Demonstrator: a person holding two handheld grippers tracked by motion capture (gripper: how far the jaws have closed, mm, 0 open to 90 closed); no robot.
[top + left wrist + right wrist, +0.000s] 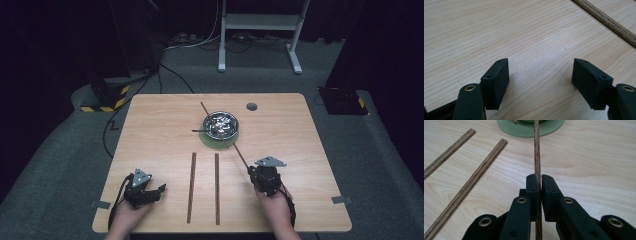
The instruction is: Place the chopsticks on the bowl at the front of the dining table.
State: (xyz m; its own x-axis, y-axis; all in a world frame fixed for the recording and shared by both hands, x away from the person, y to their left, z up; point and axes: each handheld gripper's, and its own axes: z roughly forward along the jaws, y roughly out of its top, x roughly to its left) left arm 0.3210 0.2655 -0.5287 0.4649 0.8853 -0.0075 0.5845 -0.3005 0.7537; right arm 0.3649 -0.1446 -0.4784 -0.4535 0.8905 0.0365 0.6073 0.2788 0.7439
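You are gripping a long wooden stick [537, 150] in your right gripper [540, 185], and its jaws are pressing flat against the stick's two sides with no gap to spare. That pinch near the stick's near end is letting you steer the whole length like a lever. The stick is running away from you, slanting up and to the left across the metal bowl [221, 124], with its far tip showing beyond the rim. Your left gripper [540, 72] is resting low over bare tabletop, its jaws standing wide apart and holding nothing, probably waiting its turn.

Between your hands, two more wooden sticks [191, 186] [217, 187] are lying flat and roughly parallel, set apart so that each can be picked up cleanly. They are square-edged, dark brown and streaked with open grain, against the pale, smooth laminate of the table [150, 130].

Farther off, the bowl is sitting on a round green saucer [524, 131] with a matte finish. The bowl is shiny, and it seems to be holding small glinting pieces, though the view is too coarse to name them. A thin dark utensil [199, 131] is sticking out of it to the left.
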